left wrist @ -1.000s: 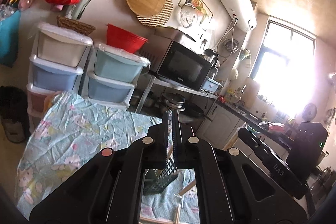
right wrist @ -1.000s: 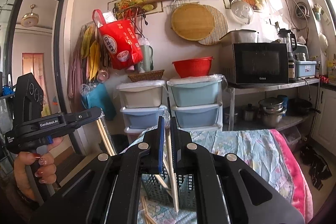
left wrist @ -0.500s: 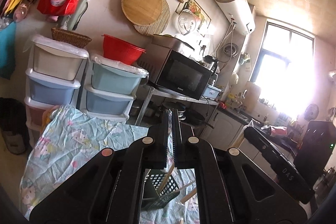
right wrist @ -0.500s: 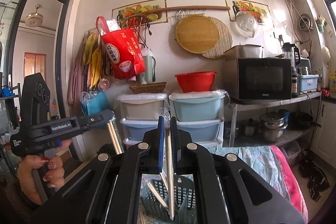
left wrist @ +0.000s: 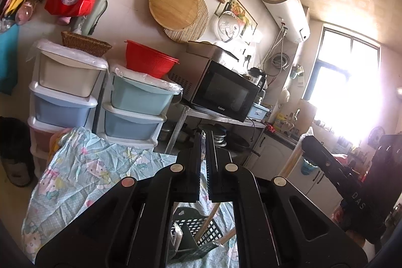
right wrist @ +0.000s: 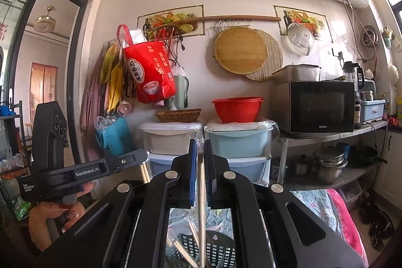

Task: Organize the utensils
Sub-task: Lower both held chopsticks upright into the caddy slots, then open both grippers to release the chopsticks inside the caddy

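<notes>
With right gripper [right wrist: 198, 157] clamped on an upright chopstick [right wrist: 201, 192], hold directly above slotted basket [right wrist: 218, 250] for a straight drop among others. Left gripper [left wrist: 204, 154]: nearly closed, contents unclear. Beyond: patterned cloth [left wrist: 83, 172], storage drawers [right wrist: 236, 142].

Right gripper [right wrist: 199, 144] up high, fingers [right wrist: 193, 162] pinched on a single wooden chopstick [right wrist: 201, 205] that hangs straight down between them. Its lower end reaches into the dark slotted utensil basket [right wrist: 221, 250] below, where more chopsticks [right wrist: 184, 253] lean at an angle. Off to the left, the left gripper [right wrist: 135, 158] grips a pair of pale sticks [right wrist: 145, 172], hand [right wrist: 50, 220] wrapped round its handle.
</notes>
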A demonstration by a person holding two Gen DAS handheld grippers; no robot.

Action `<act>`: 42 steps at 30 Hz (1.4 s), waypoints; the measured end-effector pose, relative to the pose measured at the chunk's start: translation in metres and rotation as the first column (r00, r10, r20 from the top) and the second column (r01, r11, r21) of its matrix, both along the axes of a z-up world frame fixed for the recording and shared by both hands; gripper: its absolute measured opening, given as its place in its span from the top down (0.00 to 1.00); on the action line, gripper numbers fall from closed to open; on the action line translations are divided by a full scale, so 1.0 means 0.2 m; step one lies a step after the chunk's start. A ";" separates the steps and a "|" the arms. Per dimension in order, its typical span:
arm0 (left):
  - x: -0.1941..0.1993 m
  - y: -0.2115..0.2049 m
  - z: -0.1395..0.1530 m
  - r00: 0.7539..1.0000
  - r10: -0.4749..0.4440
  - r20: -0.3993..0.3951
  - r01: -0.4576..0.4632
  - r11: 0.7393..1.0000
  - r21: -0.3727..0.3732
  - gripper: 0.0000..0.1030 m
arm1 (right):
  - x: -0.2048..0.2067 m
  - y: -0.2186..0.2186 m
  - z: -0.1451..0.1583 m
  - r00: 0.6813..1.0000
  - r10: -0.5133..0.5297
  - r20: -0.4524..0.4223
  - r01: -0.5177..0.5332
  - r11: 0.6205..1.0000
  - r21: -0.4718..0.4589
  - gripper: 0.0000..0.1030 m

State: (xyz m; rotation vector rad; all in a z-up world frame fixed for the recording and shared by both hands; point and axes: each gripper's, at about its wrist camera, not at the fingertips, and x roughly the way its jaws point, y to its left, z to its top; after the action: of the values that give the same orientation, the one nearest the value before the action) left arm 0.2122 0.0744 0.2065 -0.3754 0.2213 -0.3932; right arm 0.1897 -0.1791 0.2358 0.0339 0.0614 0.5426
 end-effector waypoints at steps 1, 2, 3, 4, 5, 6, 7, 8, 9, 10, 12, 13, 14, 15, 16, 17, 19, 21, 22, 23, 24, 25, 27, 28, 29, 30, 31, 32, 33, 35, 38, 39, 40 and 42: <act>0.01 0.00 -0.01 1.000 -0.002 -0.003 0.002 1.000 0.000 0.98 | 0.01 0.00 -0.01 1.000 0.002 -0.007 -0.002 1.000 0.001 0.94; 0.01 0.00 -0.03 1.000 -0.005 -0.007 0.005 1.000 -0.001 0.98 | 0.04 0.01 -0.03 1.000 0.004 -0.016 -0.004 1.000 0.002 0.94; 0.02 0.00 -0.04 1.000 -0.005 -0.009 0.005 1.000 -0.001 0.98 | 0.06 0.02 -0.05 1.000 0.004 -0.023 -0.004 1.000 0.001 0.94; 0.04 0.00 -0.06 1.000 -0.007 -0.014 0.007 1.000 0.000 0.98 | 0.07 0.03 -0.07 1.000 0.004 -0.028 -0.004 1.000 -0.002 0.94; 0.05 0.00 -0.08 1.000 -0.010 -0.021 0.010 1.000 -0.002 0.98 | 0.08 0.04 -0.08 0.999 0.004 -0.032 -0.004 1.000 -0.005 0.94; 0.06 0.00 -0.10 1.000 -0.012 -0.027 0.012 1.000 -0.005 0.98 | 0.10 0.05 -0.11 0.999 0.004 -0.040 -0.005 1.000 -0.007 0.94; 0.07 0.00 -0.12 0.999 -0.020 -0.039 0.019 1.000 -0.011 0.98 | 0.12 0.06 -0.13 0.999 0.004 -0.047 -0.004 1.000 -0.009 0.94; 0.08 0.01 -0.14 0.998 -0.024 -0.050 0.023 1.000 -0.018 0.98 | 0.14 0.06 -0.15 0.998 -0.001 -0.056 0.000 1.000 -0.011 0.94; 0.09 0.01 -0.15 0.998 -0.024 -0.056 0.023 1.000 -0.020 0.98 | 0.16 0.07 -0.18 0.998 -0.004 -0.068 0.003 1.000 -0.011 0.94; 0.09 0.01 -0.17 0.998 -0.025 -0.064 0.024 1.000 -0.019 0.98 | 0.18 0.07 -0.20 0.997 -0.003 -0.076 0.002 1.000 -0.009 0.94; 0.09 0.00 -0.21 0.997 -0.026 -0.069 0.025 1.000 -0.014 0.98 | 0.21 0.08 -0.23 0.996 -0.004 -0.090 0.004 1.000 -0.005 0.94; 0.09 -0.01 -0.22 0.997 -0.026 -0.071 0.025 1.000 -0.008 0.98 | 0.23 0.09 -0.26 0.995 -0.008 -0.097 0.008 1.000 -0.005 0.94; 0.10 -0.02 -0.23 0.997 -0.024 -0.073 0.024 1.000 -0.002 0.98 | 0.24 0.09 -0.27 0.995 -0.010 -0.100 0.010 1.000 -0.004 0.94; 0.10 -0.02 -0.24 0.997 -0.024 -0.076 0.025 1.000 0.004 0.98 | 0.25 0.09 -0.29 0.994 -0.015 -0.105 0.014 1.000 -0.004 0.94; 0.10 -0.03 -0.25 0.996 -0.027 -0.079 0.028 1.000 0.005 0.98 | 0.26 0.09 -0.30 0.994 -0.018 -0.107 0.017 1.000 -0.004 0.94; 0.11 -0.03 -0.26 0.996 -0.028 -0.084 0.029 1.000 0.005 0.98 | 0.27 0.10 -0.32 0.994 -0.023 -0.106 0.023 1.000 -0.005 0.94; 0.11 -0.04 -0.29 0.995 -0.028 -0.095 0.029 1.000 0.010 0.98 | 0.27 0.11 -0.35 0.994 -0.030 -0.104 0.029 1.000 -0.011 0.94; 0.12 -0.05 -0.31 0.994 -0.028 -0.103 0.029 0.999 0.015 0.98 | 0.28 0.11 -0.37 0.994 -0.039 -0.102 0.037 0.999 -0.020 0.94; 0.12 -0.05 -0.32 0.994 -0.026 -0.109 0.029 0.999 0.020 0.98 | 0.28 0.11 -0.39 0.994 -0.042 -0.103 0.040 0.999 -0.025 0.94; 0.13 -0.06 -0.34 0.993 -0.027 -0.114 0.030 0.999 0.024 0.98 | 0.28 0.11 -0.40 0.994 -0.045 -0.104 0.042 0.999 -0.029 0.94; 0.13 -0.06 -0.35 0.993 -0.025 -0.119 0.029 0.999 0.028 0.98 | 0.29 0.12 -0.41 0.993 -0.049 -0.106 0.046 0.998 -0.033 0.94; 0.14 -0.06 -0.36 0.992 -0.024 -0.123 0.028 0.999 0.031 0.98 | 0.29 0.12 -0.43 0.992 -0.054 -0.111 0.050 0.998 -0.038 0.94; 0.14 -0.07 -0.38 0.991 -0.022 -0.133 0.027 0.999 0.040 0.98 | 0.31 0.11 -0.46 0.990 -0.064 -0.125 0.059 0.997 -0.043 0.94; 0.15 -0.08 -0.40 0.990 -0.019 -0.140 0.025 0.999 0.045 0.98 | 0.31 0.11 -0.47 0.989 -0.067 -0.131 0.062 0.997 -0.044 0.94; 0.15 -0.08 -0.41 0.989 -0.018 -0.147 0.025 0.998 0.050 0.98 | 0.32 0.11 -0.49 0.987 -0.074 -0.141 0.068 0.997 -0.048 0.94; 0.15 -0.09 -0.42 0.988 -0.015 -0.155 0.024 0.998 0.056 0.98 | 0.32 0.10 -0.51 0.986 -0.077 -0.150 0.071 0.996 -0.050 0.94; 0.16 -0.09 -0.43 0.987 -0.013 -0.161 0.023 0.998 0.061 0.98 | 0.33 0.10 -0.52 0.984 -0.079 -0.158 0.072 0.996 -0.052 0.94; 0.16 -0.09 -0.45 0.986 -0.010 -0.167 0.021 0.998 0.066 0.98 | 0.33 0.10 -0.53 0.983 -0.084 -0.166 0.076 0.996 -0.055 0.94; 0.16 -0.09 -0.46 0.985 -0.006 -0.174 0.019 0.997 0.071 0.98 | 0.33 0.09 -0.54 0.981 -0.088 -0.174 0.079 0.995 -0.058 0.94; 0.16 -0.10 -0.48 0.982 0.001 -0.189 0.014 0.997 0.079 0.98 | 0.34 0.09 -0.57 0.976 -0.097 -0.194 0.086 0.994 -0.064 0.94; 0.17 -0.09 -0.51 0.978 0.009 -0.210 0.009 0.996 0.088 0.98 | 0.33 0.07 -0.60 0.969 -0.106 -0.223 0.095 0.994 -0.061 0.94; 0.17 -0.09 -0.52 0.976 0.012 -0.216 0.007 0.996 0.088 0.98 | 0.33 0.06 -0.60 0.967 -0.106 -0.230 0.095 0.994 -0.058 0.93; 0.17 -0.08 -0.53 0.975 0.014 -0.224 0.006 0.996 0.088 0.98 | 0.33 0.06 -0.61 0.965 -0.107 -0.238 0.095 0.994 -0.058 0.93; 0.16 -0.08 -0.54 0.973 0.017 -0.229 0.003 0.996 0.088 0.98 | 0.33 0.05 -0.61 0.963 -0.108 -0.247 0.095 0.993 -0.065 0.89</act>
State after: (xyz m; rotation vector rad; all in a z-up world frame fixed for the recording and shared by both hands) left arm 0.2447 0.0588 0.0992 -0.3348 0.4619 -0.3315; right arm 0.2548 -0.1687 0.1129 0.0542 0.3190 0.4312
